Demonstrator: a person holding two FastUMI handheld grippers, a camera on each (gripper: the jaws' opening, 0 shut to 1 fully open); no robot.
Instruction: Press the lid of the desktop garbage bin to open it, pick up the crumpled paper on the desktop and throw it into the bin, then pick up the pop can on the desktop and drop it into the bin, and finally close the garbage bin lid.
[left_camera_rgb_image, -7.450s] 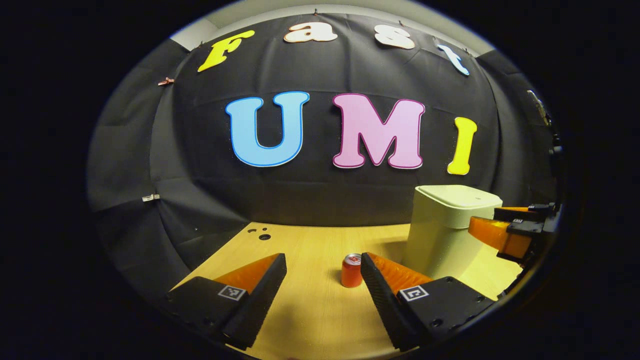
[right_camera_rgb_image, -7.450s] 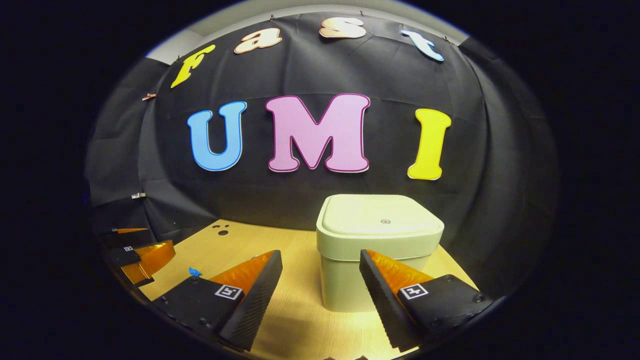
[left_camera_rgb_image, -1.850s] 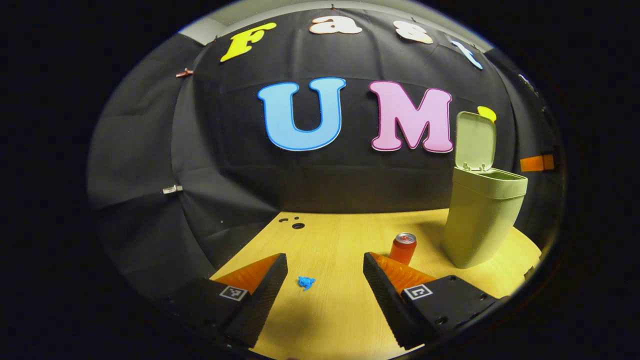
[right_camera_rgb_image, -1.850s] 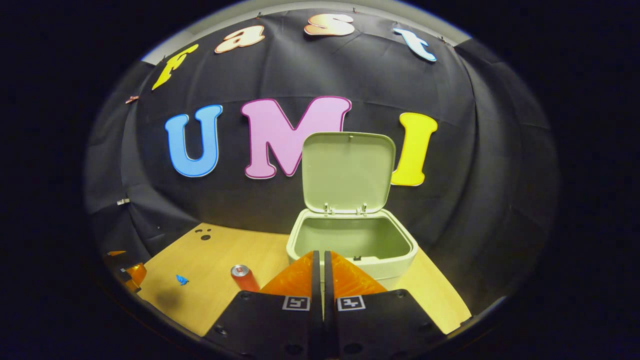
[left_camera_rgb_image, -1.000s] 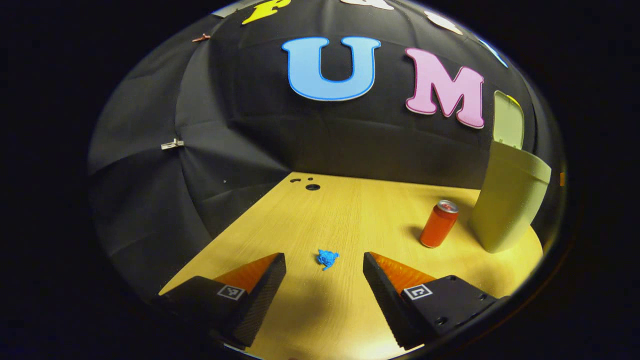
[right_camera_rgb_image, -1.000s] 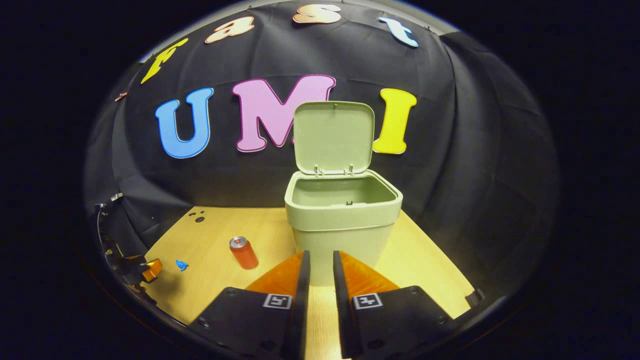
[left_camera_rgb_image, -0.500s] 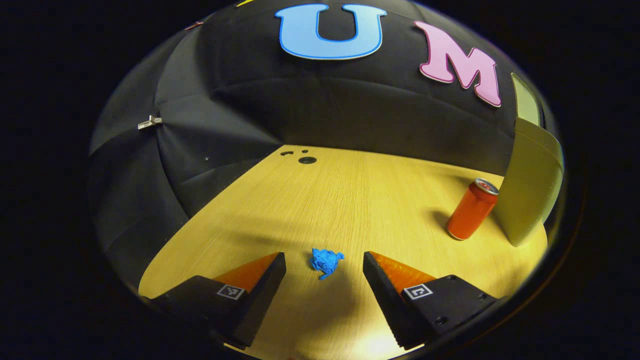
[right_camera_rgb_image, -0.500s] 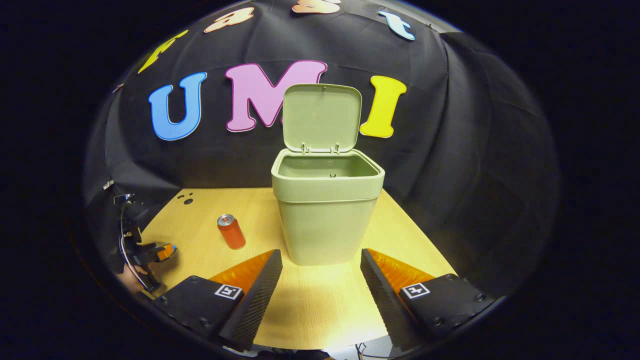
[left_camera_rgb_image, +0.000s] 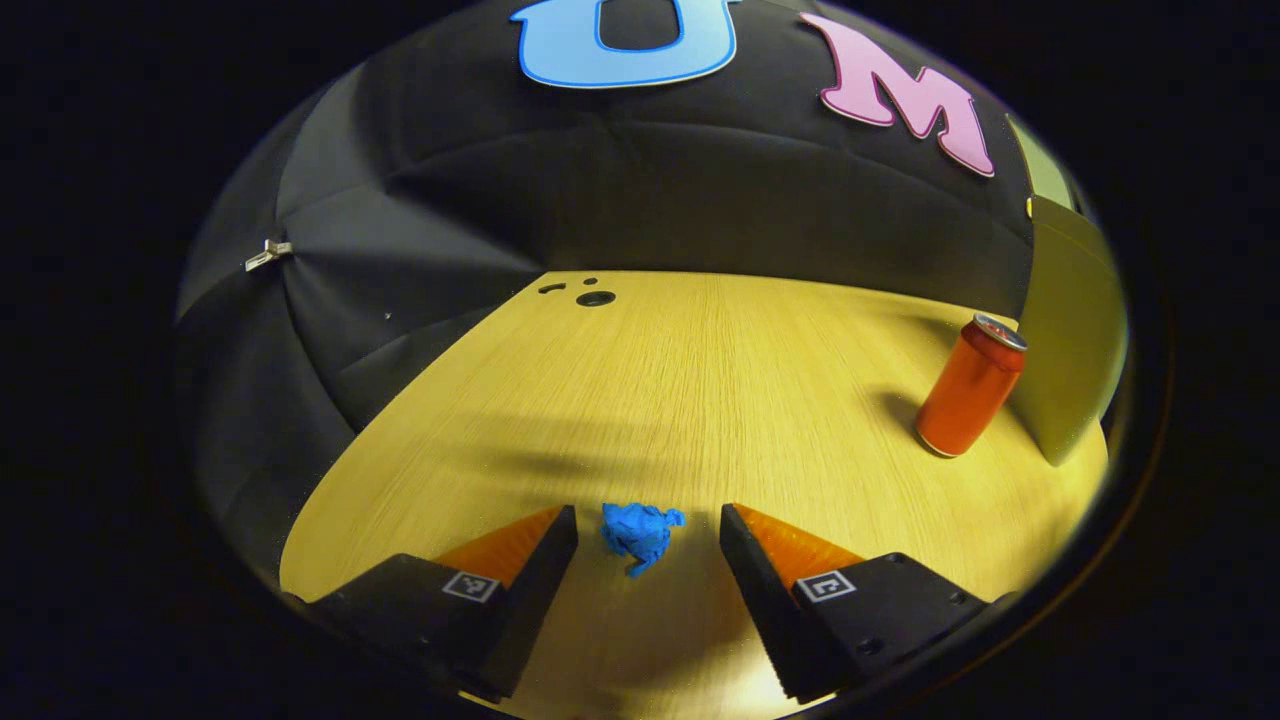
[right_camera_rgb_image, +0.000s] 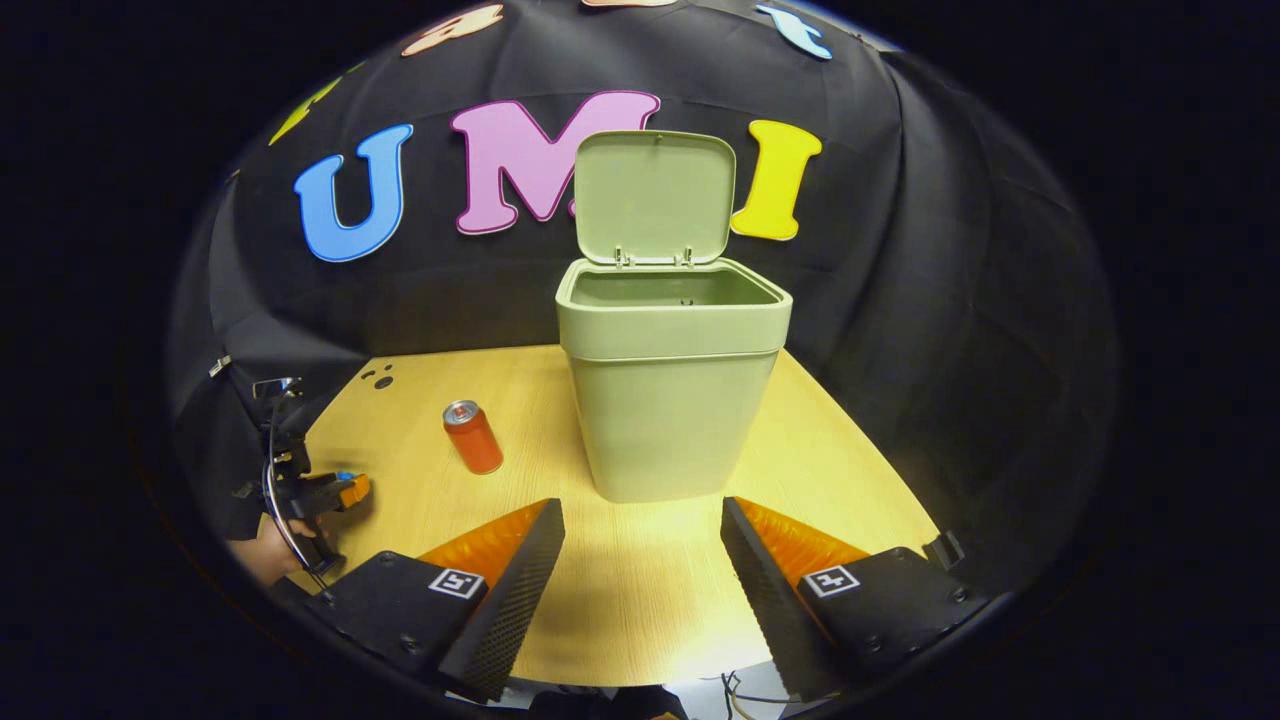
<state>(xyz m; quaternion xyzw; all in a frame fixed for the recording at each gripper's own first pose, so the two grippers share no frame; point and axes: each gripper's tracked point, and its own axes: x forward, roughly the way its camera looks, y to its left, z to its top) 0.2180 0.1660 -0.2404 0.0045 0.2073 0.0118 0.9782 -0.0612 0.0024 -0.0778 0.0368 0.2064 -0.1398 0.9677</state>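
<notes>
Lower now than a moment ago, the left gripper (left_camera_rgb_image: 648, 540) brackets the crumpled paper (left_camera_rgb_image: 640, 534), fingers spread and not yet touching it.

From left to right in the left gripper view: the blue paper on the wooden desktop (left_camera_rgb_image: 700, 380), then the orange pop can (left_camera_rgb_image: 968, 400) upright just beside the green bin (left_camera_rgb_image: 1075, 330) (no legible writing on either). In the right gripper view the lid (right_camera_rgb_image: 655, 197) stands open, and the right gripper (right_camera_rgb_image: 642, 545) hangs spread, empty, before the bin.

The tabletop (left_camera_rgb_image: 700, 380) lies bare from the paper ball (left_camera_rgb_image: 640, 535) to the can (left_camera_rgb_image: 968, 400) — wide room to pass. The can stands just beside the bin (right_camera_rgb_image: 668, 400) on the left. The lid (right_camera_rgb_image: 655, 195) stands up at the back — the bin's mouth is open from the front.
</notes>
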